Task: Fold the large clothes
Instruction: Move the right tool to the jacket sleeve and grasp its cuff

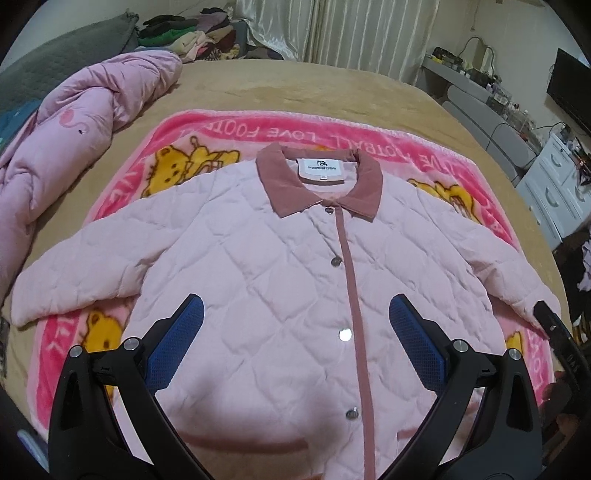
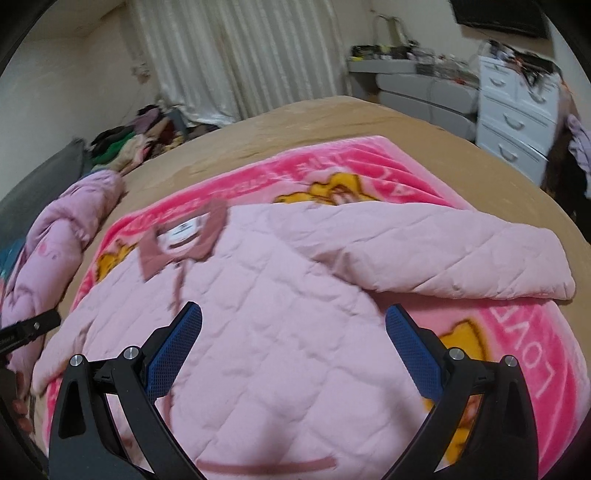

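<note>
Fingers: left gripper [image 1: 296, 321] spread wide, holding nothing; right gripper [image 2: 293, 325] likewise wide apart and empty.
Between fingers: jacket [image 1: 258, 258] body under both, not touched as far as I can tell; the placket with its snaps [image 1: 345, 335] runs between the left pads.
Jacket place: flat, front up, snapped shut, collar [image 1: 321, 181] far from the fingers, hem nearest them.
Sleeves: both spread out to the sides; right sleeve [image 2: 461, 258] lies ahead and outboard of the right fingers, its cuff well apart from them.
Under jacket: blanket [image 1: 221, 125] on bed [image 1: 314, 85].
Farther out: duvet [image 1: 74, 129] bunched at the left, clothes pile [image 1: 192, 33] at the far edge, dresser [image 2: 517, 110] off to the right.
Stage: likely pre-fold, no sleeve turned in yet.
Risk: puffy quilting may slip from a shallow pinch; a deep pinch could snag the blanket and drag it along.
Risk 2: uneven lift by the two sides would skew the fold line and leave the sleeve bunched.
Pose: both grippers low over the hem end, aimed at the collar; the right one is angled toward the sleeve, and its view is blurred.
</note>
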A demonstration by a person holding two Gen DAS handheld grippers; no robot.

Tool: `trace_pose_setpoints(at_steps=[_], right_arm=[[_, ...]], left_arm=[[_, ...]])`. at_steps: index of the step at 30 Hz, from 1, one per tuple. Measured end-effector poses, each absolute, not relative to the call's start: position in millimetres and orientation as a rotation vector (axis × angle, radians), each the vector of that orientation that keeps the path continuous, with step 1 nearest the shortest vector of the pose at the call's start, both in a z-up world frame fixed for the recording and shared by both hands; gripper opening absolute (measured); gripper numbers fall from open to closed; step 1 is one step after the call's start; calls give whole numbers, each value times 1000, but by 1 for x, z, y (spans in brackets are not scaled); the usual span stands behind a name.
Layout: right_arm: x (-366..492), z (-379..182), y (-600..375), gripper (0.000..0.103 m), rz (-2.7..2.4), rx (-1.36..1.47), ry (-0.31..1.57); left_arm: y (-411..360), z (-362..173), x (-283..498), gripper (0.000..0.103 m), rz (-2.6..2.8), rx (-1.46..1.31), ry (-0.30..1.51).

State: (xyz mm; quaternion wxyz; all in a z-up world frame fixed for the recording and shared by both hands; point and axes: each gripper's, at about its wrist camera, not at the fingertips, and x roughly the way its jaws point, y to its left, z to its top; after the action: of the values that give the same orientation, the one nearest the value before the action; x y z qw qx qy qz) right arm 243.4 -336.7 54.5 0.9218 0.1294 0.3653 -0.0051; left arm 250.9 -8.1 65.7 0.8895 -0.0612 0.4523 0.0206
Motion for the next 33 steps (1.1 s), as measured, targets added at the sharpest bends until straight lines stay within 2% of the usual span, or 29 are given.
trace_pose_setpoints(at_steps=[16, 33], right_arm=[[298, -2, -455, 99, -315, 466, 776], [279, -72, -577, 99, -650, 848, 762]], left_arm=[[-24, 5, 316, 94, 35, -91, 978], [-12, -46, 332, 94, 53, -52, 1010]])
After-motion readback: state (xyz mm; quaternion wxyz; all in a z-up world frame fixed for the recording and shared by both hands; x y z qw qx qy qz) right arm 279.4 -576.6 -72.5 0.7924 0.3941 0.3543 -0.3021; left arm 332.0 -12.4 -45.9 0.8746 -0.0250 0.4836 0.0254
